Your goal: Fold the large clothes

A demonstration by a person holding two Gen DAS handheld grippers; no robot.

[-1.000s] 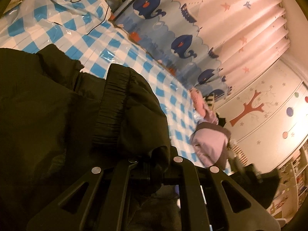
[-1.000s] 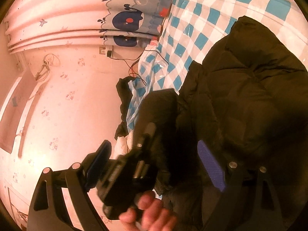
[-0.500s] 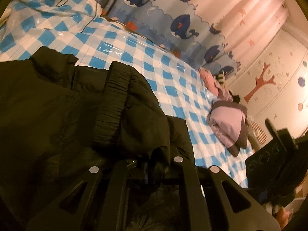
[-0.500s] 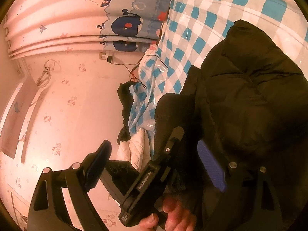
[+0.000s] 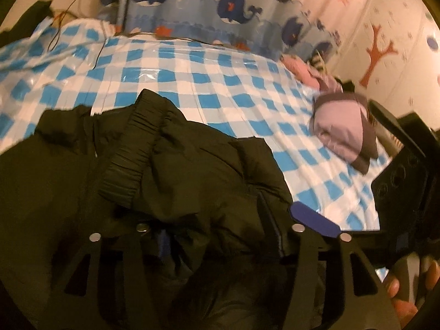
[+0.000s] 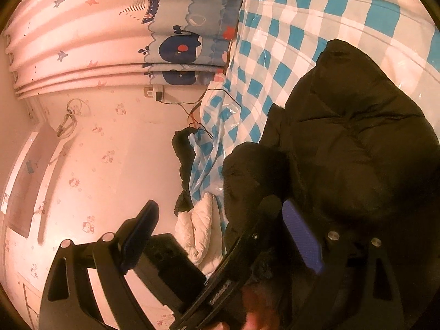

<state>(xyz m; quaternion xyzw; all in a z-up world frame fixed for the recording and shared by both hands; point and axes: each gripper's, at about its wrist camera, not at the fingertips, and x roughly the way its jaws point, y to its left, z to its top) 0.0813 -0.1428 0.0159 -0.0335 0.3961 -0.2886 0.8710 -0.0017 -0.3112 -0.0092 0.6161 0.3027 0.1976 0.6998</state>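
The left gripper (image 5: 236,228) is opening, its jaws now apart over a fold of the black jacket (image 5: 170,170); cloth bulges between them but the blue pads no longer press on it. A second ago those jaws were pinched tight on that fold, and the view has since rolled, so the bed lies more level across the left wrist picture. The right gripper (image 6: 220,236) stands spread wide with nothing pinched; between its fingers shows the left gripper's black body, held by a hand (image 6: 258,319) at the lower edge. It has barely shifted.

The jacket lies bunched on the near part of the bed (image 5: 220,82), its ribbed cuff (image 5: 129,159) on top of the pile. No container is in view.

The bed wears a blue-and-white checked sheet under clear plastic. Toward its far right corner rests a lilac and grey garment (image 5: 343,132), with a pink one (image 5: 299,68) just beyond. Whale-print curtains (image 5: 233,8) hang along the far edge. A wall (image 5: 385,41) bears a red tree sticker. In the right wrist view, a thin cable (image 6: 198,104) runs from a wall socket to the bed's edge, and a white quilted cloth (image 6: 198,231) lies beside the bed.
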